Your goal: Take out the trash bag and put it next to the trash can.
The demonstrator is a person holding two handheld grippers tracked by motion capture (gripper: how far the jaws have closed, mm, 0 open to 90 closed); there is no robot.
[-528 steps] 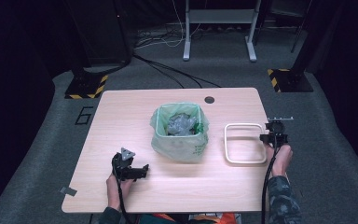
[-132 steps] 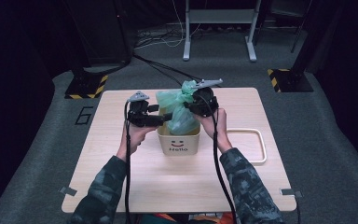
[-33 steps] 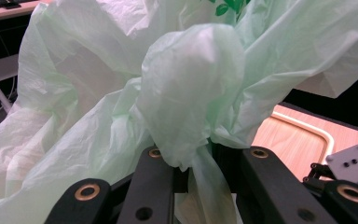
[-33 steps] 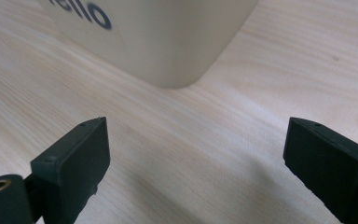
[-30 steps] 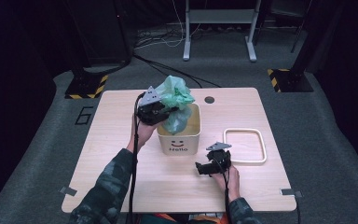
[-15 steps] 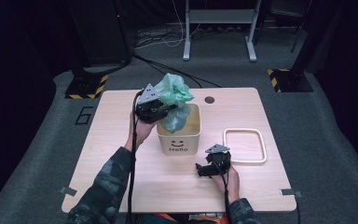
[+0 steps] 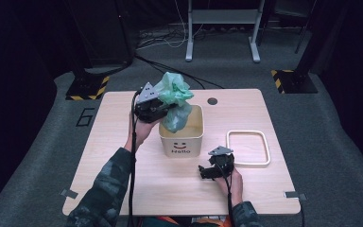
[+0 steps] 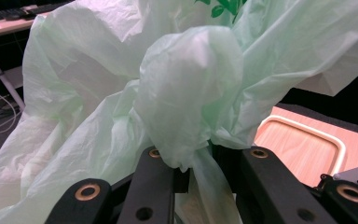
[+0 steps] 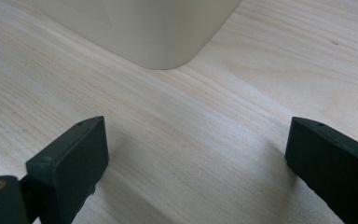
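Observation:
A pale green plastic bag [image 7: 175, 97] rises out of a cream bin [image 7: 182, 140] marked "Hello" at the middle of the table. My left gripper [image 7: 163, 109] is at the bin's back left rim, shut on the bag's gathered neck. In the left gripper view the bunched plastic [image 8: 189, 100] is pinched between the two black jaws and the bag billows above them. My right gripper [image 7: 207, 171] rests low on the table in front of the bin, to its right. Its jaws stand wide apart over bare wood in the right gripper view, with the bin's corner [image 9: 163, 32] ahead.
A white rectangular frame [image 7: 247, 147] lies flat on the table right of the bin. A round dark hole [image 7: 212, 101] marks the table's far edge. Strips of tape [image 7: 69, 193] stick to the front corners. Dark floor, cables and a metal stand surround the table.
The left gripper has lifted the bag a little higher out of the bin. The right gripper has stayed where it was on the table.

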